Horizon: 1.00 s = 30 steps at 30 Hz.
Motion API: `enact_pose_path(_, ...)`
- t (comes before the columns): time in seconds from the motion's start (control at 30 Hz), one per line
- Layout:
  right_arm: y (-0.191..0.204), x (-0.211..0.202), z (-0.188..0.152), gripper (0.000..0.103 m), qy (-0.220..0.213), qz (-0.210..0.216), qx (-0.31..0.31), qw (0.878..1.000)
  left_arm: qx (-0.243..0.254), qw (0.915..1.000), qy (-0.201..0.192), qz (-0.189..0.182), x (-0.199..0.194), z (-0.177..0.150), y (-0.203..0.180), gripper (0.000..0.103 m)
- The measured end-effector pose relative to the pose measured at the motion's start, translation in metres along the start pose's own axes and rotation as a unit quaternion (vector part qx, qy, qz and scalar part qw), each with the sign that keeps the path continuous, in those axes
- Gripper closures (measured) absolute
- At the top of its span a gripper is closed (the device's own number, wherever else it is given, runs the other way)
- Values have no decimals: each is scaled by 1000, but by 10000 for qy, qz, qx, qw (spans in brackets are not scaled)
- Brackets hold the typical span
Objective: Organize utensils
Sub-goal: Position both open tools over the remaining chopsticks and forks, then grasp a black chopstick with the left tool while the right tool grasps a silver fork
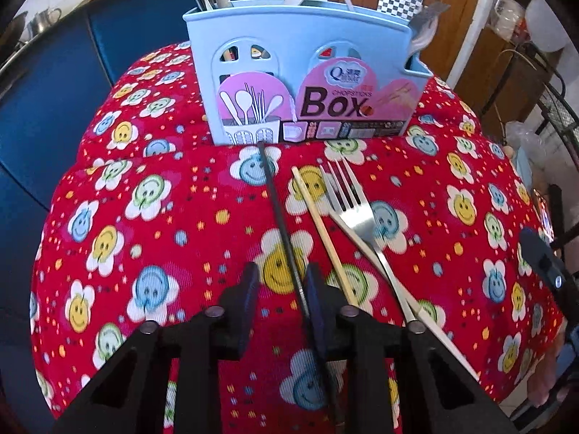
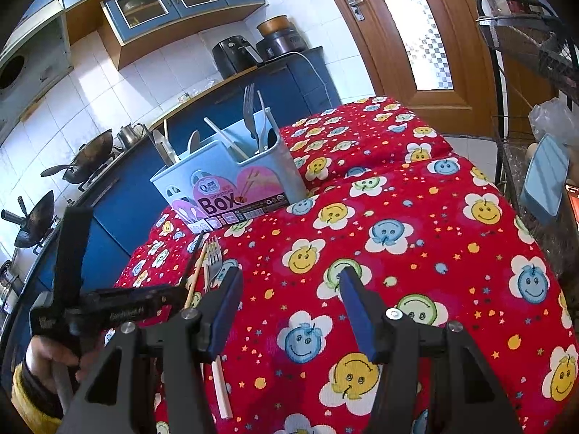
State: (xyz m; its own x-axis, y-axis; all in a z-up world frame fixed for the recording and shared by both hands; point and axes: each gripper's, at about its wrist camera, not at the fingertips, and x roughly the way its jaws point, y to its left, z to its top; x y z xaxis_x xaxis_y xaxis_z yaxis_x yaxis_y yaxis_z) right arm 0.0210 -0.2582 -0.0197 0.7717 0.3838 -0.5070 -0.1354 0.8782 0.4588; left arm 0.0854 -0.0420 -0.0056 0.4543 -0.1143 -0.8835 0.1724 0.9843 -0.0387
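Note:
A light blue utensil box labelled "Box" stands on the cloth and holds several utensils. In front of it lie a black chopstick, a wooden chopstick, a metal fork and a cream chopstick. My left gripper points down over the black chopstick. The stick runs between its fingers, against the right finger, with a gap to the left one. My right gripper hovers open over bare cloth, with nothing between its fingers. The right wrist view shows the box and fork.
A red cloth printed with smiling flowers covers the table. Blue cabinets and woks line the left side. A wire rack and a blue lid stand at the right. A hand in a yellow sleeve holds the left gripper.

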Motion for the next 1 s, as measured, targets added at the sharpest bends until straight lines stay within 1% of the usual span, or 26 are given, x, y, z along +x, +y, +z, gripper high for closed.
enact_pose_path(0.03,1,0,0,44,2,3,-9,10000,-29,10000,13,-20,1,3,2,90)
enact_pose_path(0.07,1,1,0,44,6,4,-14,10000,-101,9999,30,-77,3,6,6,92)
enact_pose_path(0.17,4,2,0,44,33,3,-44,10000,-332,9989,42,-326,3,7,15,94)
enact_pose_path(0.23,7,4,0,44,61,0,-82,9999,-470,9976,-31,-500,3,4,21,95)
enact_pose_path(0.33,13,7,0,44,113,-10,-169,9998,-776,9932,-147,-853,0,-4,35,98)
enact_pose_path(0.4,18,10,1,44,146,-20,-242,9996,-910,9907,-256,-974,-3,-9,41,98)
enact_pose_path(0.5,26,18,3,44,223,-6,-377,9990,-1059,9870,-527,-1089,-12,-16,50,98)
enact_pose_path(0.67,41,35,7,44,430,22,-580,9974,-1357,9772,-984,-1300,-26,-24,64,98)
enact_pose_path(0.77,50,45,11,45,531,75,-733,9959,-1452,9720,-1218,-1388,-34,-24,74,98)
enact_pose_path(0.87,60,57,17,45,652,187,-870,9939,-1454,9686,-1441,-1409,-43,-24,80,98)
enact_pose_path(1.0,71,76,24,48,837,297,-983,9912,-1418,9651,-1724,-1366,-55,-26,89,98)
